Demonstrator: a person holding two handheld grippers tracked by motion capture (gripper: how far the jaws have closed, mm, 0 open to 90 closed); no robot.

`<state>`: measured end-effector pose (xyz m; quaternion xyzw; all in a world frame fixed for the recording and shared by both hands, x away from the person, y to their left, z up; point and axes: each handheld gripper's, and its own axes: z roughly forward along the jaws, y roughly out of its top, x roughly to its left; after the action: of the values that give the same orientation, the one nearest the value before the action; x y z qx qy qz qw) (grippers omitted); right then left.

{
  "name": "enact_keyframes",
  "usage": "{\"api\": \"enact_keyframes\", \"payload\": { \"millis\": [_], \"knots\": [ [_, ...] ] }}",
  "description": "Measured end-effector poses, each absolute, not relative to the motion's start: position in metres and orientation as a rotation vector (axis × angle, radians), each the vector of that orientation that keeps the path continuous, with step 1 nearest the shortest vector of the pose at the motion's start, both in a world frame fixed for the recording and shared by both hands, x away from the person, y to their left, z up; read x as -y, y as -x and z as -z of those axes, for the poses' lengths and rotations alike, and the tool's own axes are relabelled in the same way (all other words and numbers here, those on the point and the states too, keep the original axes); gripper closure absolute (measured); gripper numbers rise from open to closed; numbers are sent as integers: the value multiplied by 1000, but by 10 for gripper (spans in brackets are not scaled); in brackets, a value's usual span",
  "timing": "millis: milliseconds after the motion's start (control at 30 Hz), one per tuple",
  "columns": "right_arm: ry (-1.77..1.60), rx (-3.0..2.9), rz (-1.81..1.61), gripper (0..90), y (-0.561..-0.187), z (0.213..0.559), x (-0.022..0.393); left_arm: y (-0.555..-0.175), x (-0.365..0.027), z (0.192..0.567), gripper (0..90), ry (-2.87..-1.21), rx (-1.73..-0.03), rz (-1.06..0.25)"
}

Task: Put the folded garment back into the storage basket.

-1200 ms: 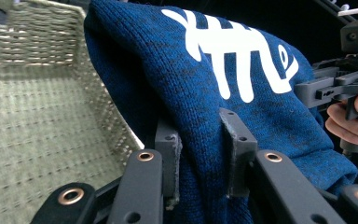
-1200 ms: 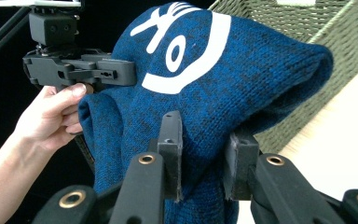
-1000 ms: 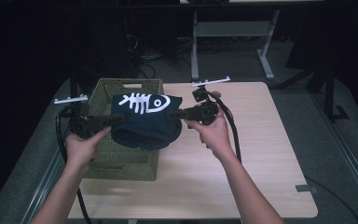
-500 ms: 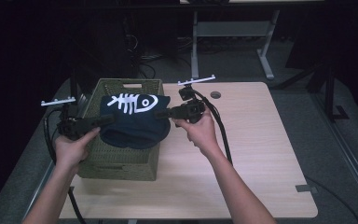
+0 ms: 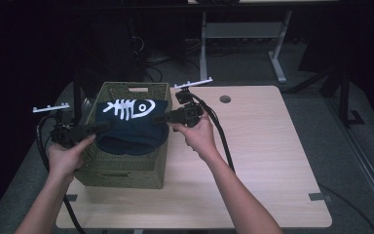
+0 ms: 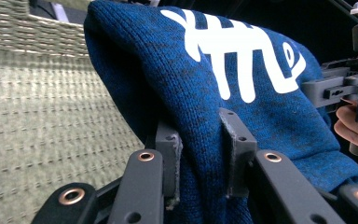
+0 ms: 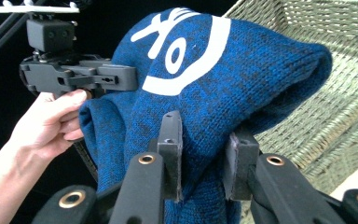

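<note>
**Folded sweater carried over the basket, both grippers clamped on it**

The person held a blue knit sweater (image 5: 132, 127) with a white fish-skeleton print between the two grippers, one at each end. The left gripper (image 5: 99, 127) had its jaws closed on a thick fold of the fabric, as the left gripper view showed, with the pads (image 6: 235, 140) pressing into the knit from both sides. The right gripper (image 5: 160, 118) pinched the opposite end in the same way, its pads (image 7: 170, 135) sunk into the wool.

Over the last second the whole bundle had travelled toward the desk's left edge. A second earlier the sweater hung over the basket's right wall and partly over bare desk; at this moment it sat squarely above the opening of the green woven basket (image 5: 121, 170), which stood near the left edge of the desk (image 5: 263, 161). Both hands had shifted sideways together, keeping the fold stretched between them.

That put the sweater where it probably needed to be: lined up over the basket and sagging toward its inside. Whether it already touched the basket floor could not be told. The likely remainder was to lower it and let go at both ends.
</note>
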<state>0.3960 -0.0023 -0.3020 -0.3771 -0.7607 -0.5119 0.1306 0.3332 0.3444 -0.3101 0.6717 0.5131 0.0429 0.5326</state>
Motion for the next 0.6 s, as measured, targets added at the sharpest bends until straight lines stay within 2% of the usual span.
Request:
{"api": "enact_keyframes", "payload": {
  "millis": [600],
  "knots": [
    [1065, 2212, 1496, 720, -402, 311, -39, -336, -378, 315, 724, -1571, -1300, -134]
  ]
}}
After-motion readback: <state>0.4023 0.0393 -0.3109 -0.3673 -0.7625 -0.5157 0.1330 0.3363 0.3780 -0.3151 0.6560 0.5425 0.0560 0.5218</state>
